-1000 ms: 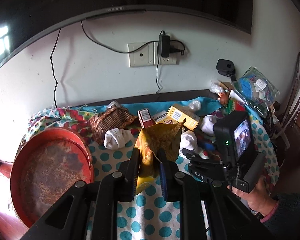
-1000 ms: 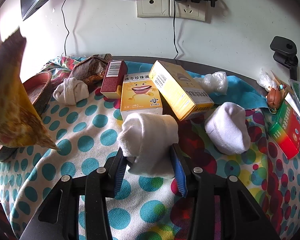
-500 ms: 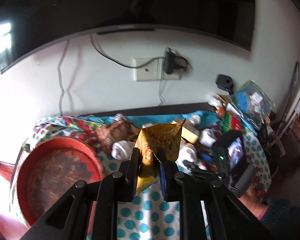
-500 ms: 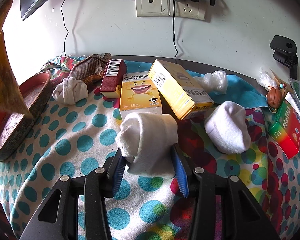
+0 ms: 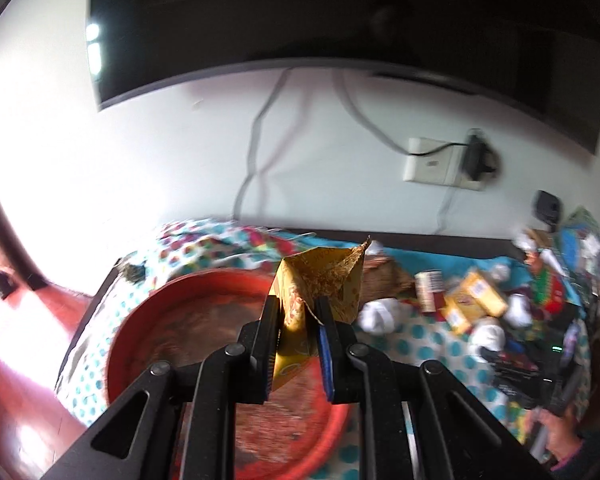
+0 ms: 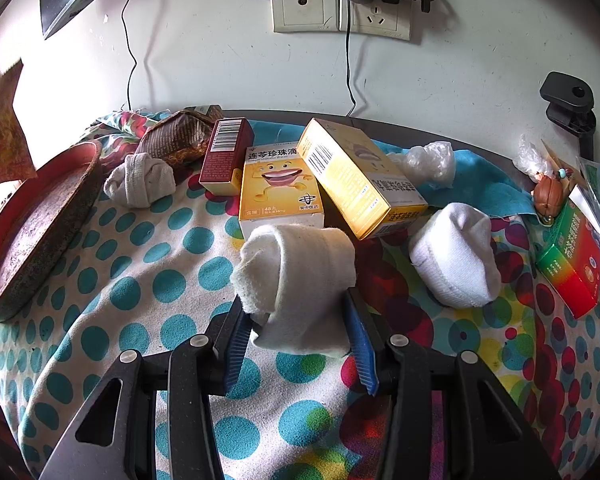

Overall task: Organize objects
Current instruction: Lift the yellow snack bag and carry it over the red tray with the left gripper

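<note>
I have swung my left gripper (image 5: 296, 334) away from the clutter toward the round red tray with the rusty brown floor (image 5: 148, 320); a second ago it hung above the dotted cloth in front of the boxes, and now it hangs over the tray. Its jaws are clamped on the crumpled gold foil packet (image 5: 320, 280), which is in the air, not yet in the tray. I judge the drop is next: lower, then let go. My right gripper (image 6: 300, 330) has not shifted. Its blue pads flank the rolled white sock (image 6: 300, 276) on the polka-dot tablecloth (image 6: 112, 300), but the right pad seems barely to touch, so I cannot tell whether that grip is firm.
</note>
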Motion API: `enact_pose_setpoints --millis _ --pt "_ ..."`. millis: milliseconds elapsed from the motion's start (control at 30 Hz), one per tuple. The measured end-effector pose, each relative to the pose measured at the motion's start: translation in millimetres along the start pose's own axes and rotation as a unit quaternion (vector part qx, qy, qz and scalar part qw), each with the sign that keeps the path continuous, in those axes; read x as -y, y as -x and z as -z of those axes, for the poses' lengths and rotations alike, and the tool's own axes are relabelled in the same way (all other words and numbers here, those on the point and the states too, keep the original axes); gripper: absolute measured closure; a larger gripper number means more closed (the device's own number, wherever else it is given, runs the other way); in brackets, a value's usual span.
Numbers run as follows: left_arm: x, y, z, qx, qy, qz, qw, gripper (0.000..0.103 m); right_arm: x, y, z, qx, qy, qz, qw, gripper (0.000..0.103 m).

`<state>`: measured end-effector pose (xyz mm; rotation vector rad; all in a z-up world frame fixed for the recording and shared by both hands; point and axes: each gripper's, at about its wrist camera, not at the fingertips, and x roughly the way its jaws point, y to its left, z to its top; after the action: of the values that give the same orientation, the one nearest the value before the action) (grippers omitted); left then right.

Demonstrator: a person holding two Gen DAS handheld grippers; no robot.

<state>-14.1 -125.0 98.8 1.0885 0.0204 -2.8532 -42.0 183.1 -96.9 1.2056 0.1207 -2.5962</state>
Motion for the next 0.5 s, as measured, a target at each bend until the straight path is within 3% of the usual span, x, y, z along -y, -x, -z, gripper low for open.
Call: enact_pose_setpoints --millis 367,500 --pt "-72.0 -70.3 29.6 -0.043 0.047 -0.062 0.9960 0.085 -1.3 -1.0 0.7 -0.003 0.002 0.004 1.000 0.058" --pt "-84.2 -80.8 35.3 -0.039 0.055 -0.072 0.9951 0.085 -1.3 -0.9 0.9 -0.004 0.002 0.005 1.000 0.058"
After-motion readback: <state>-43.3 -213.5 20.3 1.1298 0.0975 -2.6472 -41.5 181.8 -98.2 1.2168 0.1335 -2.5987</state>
